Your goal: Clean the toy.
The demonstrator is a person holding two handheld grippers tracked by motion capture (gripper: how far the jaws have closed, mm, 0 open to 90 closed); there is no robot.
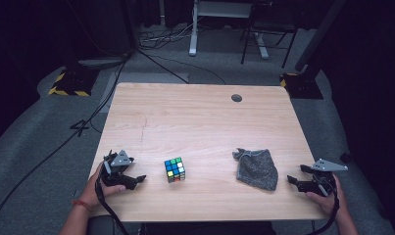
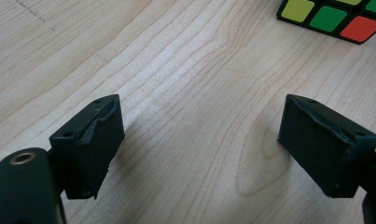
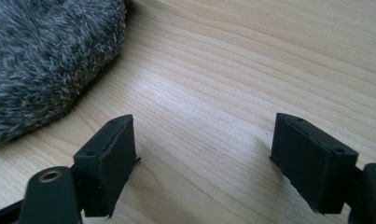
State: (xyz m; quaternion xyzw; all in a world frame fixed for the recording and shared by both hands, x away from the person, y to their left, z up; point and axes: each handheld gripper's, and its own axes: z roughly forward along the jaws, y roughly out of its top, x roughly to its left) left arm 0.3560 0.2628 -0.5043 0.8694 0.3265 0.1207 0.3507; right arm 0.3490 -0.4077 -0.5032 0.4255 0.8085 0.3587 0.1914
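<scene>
The puzzle cube (image 1: pixel 174 170), a scrambled mix of colours, sits just right of the spread, empty left gripper (image 1: pixel 138 179). The fuzzy grey pouch (image 1: pixel 257 169) lies left of the right gripper (image 1: pixel 291 180), also spread.

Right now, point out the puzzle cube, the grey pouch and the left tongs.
puzzle cube (image 1: pixel 175 169): high view, on its top face.
grey pouch (image 1: pixel 258 169): high view, middle of the fuzzy fabric.
left tongs (image 2: pixel 199 140): left gripper view, midway between the open tips.

Fuzzy grey cloth pouch (image 1: pixel 257 168), matt wood table (image 1: pixel 195 117)
</scene>
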